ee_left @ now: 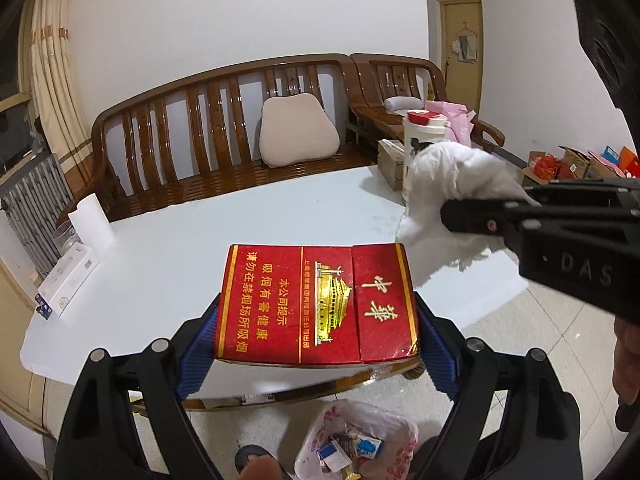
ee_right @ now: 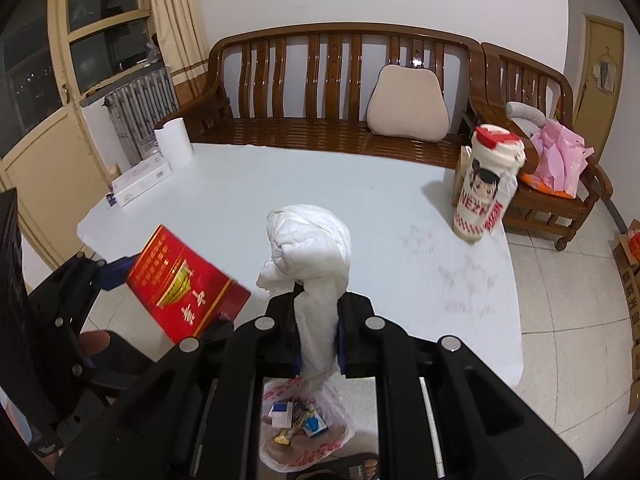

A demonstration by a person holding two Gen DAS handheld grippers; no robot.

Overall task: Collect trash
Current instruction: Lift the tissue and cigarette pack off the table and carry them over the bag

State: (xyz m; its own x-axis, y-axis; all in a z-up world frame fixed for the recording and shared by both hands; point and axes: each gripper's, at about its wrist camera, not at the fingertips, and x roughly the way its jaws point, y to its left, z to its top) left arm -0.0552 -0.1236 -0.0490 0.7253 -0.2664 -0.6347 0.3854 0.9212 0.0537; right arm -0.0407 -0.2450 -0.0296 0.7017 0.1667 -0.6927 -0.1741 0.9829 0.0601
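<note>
My left gripper (ee_left: 316,344) is shut on a red cigarette carton (ee_left: 316,304), held flat above the near edge of the white table (ee_left: 240,216). The carton also shows in the right wrist view (ee_right: 184,284). My right gripper (ee_right: 318,332) is shut on a crumpled white tissue wad (ee_right: 312,248), which also shows in the left wrist view (ee_left: 460,184). A plastic trash bag (ee_right: 308,424) with several wrappers inside lies open on the floor below both grippers; it shows in the left wrist view too (ee_left: 356,440).
A tall white cartoon-printed cup (ee_right: 486,184) stands at the table's right edge. A paper roll (ee_right: 174,140) and a white box (ee_right: 140,182) sit at the far left. A wooden bench (ee_right: 340,92) with a cushion stands behind. Cardboard boxes (ee_right: 634,276) lie on the floor, right.
</note>
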